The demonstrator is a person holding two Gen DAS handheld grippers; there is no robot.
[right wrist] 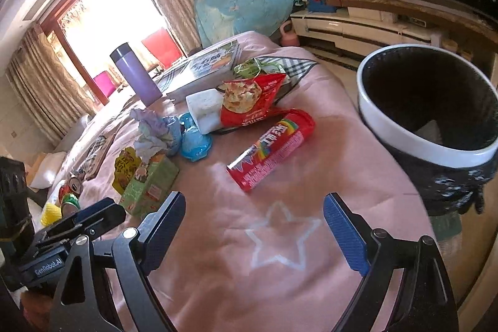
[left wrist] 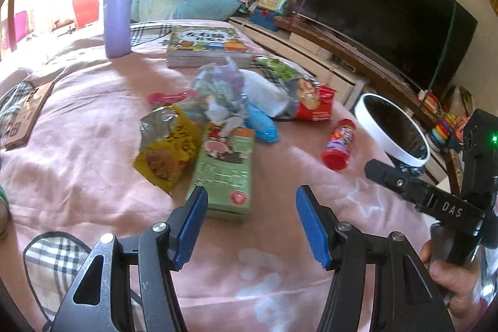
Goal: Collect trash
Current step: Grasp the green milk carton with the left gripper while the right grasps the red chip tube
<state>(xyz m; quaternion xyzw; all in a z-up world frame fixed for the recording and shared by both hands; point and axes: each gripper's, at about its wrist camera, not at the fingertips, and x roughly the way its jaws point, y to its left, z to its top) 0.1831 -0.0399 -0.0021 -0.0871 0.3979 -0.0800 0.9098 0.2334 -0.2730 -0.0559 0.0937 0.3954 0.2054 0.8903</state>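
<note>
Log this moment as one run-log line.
left hand-held gripper: open, empty | right hand-held gripper: open, empty | candy tube: on bed | bin: beside bed | trash: uncollected

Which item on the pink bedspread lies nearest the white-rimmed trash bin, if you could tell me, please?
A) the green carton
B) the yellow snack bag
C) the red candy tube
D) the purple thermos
C: the red candy tube lies on its side on the bedspread just short of the trash bin, while the thermos, green carton and yellow snack bag sit farther off.
</note>
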